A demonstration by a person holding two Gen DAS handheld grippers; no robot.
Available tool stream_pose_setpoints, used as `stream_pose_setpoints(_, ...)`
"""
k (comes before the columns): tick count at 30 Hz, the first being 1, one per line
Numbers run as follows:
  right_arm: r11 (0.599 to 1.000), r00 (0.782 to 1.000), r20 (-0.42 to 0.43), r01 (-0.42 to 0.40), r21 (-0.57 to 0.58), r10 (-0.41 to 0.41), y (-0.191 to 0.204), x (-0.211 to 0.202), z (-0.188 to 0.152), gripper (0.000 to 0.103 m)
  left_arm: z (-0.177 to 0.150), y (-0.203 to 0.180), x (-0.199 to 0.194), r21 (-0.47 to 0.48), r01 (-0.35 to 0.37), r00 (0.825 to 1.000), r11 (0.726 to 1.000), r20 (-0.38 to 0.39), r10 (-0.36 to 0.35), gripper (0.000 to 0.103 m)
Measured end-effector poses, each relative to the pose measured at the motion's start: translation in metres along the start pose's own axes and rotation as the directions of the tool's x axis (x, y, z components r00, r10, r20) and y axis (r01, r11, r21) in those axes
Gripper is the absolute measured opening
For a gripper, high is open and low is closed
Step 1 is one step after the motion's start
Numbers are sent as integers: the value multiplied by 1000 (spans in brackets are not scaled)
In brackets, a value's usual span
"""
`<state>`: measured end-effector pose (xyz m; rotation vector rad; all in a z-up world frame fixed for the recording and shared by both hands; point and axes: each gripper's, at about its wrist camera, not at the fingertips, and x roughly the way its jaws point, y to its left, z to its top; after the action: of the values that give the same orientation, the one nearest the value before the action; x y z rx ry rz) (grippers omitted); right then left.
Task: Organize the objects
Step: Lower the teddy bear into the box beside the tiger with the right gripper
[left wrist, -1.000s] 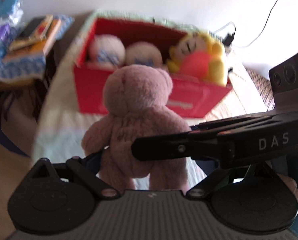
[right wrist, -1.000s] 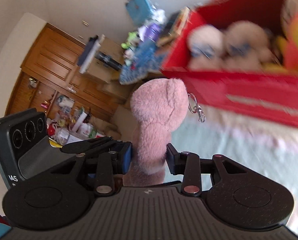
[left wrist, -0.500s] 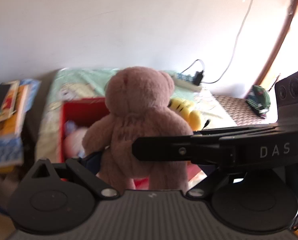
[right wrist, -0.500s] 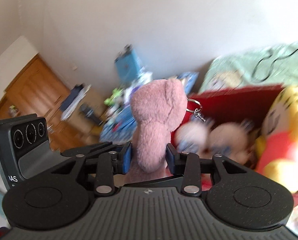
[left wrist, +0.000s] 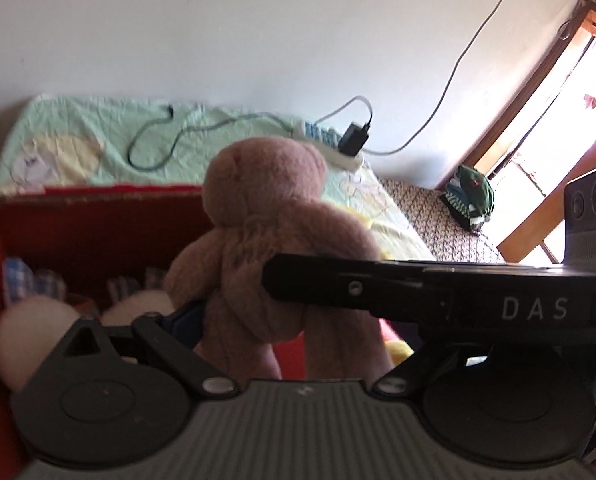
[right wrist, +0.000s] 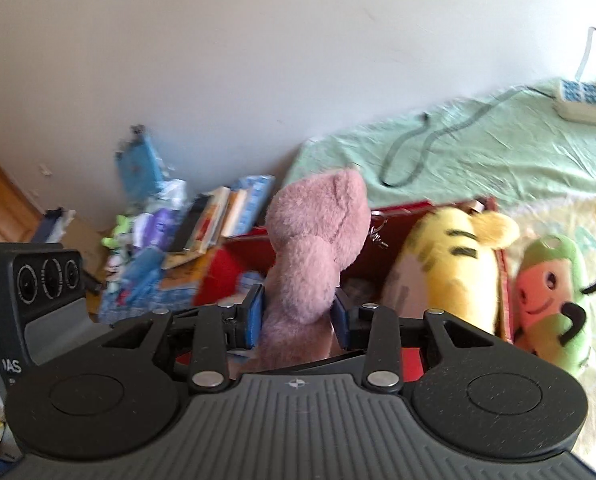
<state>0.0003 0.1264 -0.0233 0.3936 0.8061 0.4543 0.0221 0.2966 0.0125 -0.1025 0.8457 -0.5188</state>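
Left wrist view: the left gripper [left wrist: 253,316] is pinching the pink teddy bear [left wrist: 273,252] around its lower body — one blue pad is pressing its side, while the other finger is hidden behind the right gripper's black arm, which is crossing in front from the right. The bear's plush is short, fuzzy and rounded. Beyond the jaws, the red box [left wrist: 97,216] is showing its smooth inner wall, with two pale round plush toys [left wrist: 29,336] lying down to the left of the jaws. Half a second ago the box sat lower and smaller; now it is filling the left side and the bear is hanging over its opening.

Right wrist view: the right gripper [right wrist: 298,316] is squeezing the bear's waist between two blue pads. Past the jaws to the right, a yellow striped plush [right wrist: 454,268] is sitting inside the box, and a green-and-orange plush [right wrist: 554,300] is lying outside it on the crinkled green sheet [right wrist: 478,148]. Compared with before, the view is looking down — the box now lies directly under the bear.
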Motion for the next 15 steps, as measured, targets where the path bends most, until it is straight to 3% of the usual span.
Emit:
stream_pose_setpoints(5,994,991,-80,109,2,-108,-6,17,-1,37,-9,10,20,-36,-6,998,999,-66,3,90)
stream_pose_setpoints(15,990,981,-131,141,-13,-142,-18,35,-11,37,-21,18,27,-42,-65,992,997,-115,60,94)
